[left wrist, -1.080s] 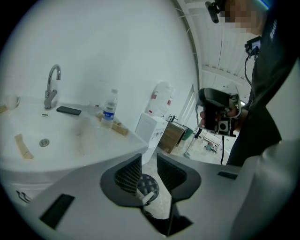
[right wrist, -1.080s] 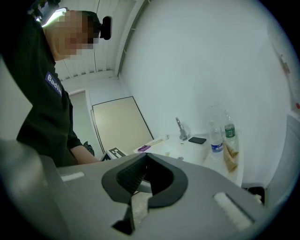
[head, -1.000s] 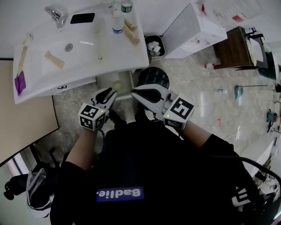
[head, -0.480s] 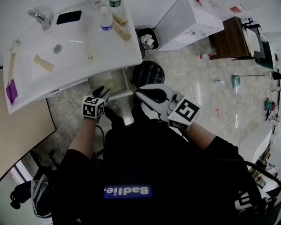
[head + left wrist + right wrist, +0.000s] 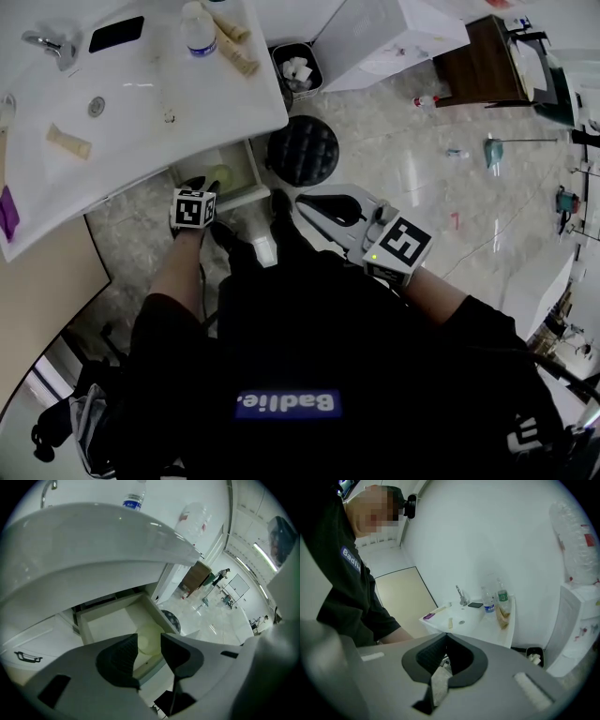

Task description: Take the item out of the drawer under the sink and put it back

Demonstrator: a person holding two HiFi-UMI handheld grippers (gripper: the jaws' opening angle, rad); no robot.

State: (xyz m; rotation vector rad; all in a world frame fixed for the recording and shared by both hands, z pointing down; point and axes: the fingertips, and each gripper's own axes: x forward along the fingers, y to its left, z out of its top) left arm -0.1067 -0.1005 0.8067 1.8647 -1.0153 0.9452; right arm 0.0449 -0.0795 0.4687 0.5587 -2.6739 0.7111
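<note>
Two grippers show in the head view, held low by a person in a dark top. The left gripper (image 5: 199, 185) points steeply down at the open drawer (image 5: 251, 178) under the sink (image 5: 141, 103), with its marker cube just outside the drawer's front edge. Its jaws stand apart and have just been opening. In the left gripper view the gap between the pads frames the item (image 5: 149, 648), and neither pad presses on it. The item is a pale yellow-green round thing. It lies on the drawer floor, close to the front wall and toward the side nearest the stool (image 5: 302, 150). Whether the tips touch it I cannot tell.

The right gripper (image 5: 302, 200) hangs over the pale floor, well apart from the drawer, on the stool's near side. Its tips point toward the person's feet. In the right gripper view its jaws meet at the tips with nothing clamped, and only a sliver of floor shows through the hollow below them.

The black round stool stands just beside the drawer, near the sink's corner. A bin (image 5: 295, 70) holding white scraps stands beyond it, by the wall. On the sink top a bottle (image 5: 197, 33) stands near the back edge, with a dark phone (image 5: 115, 34) between it and the tap (image 5: 47, 42)
</note>
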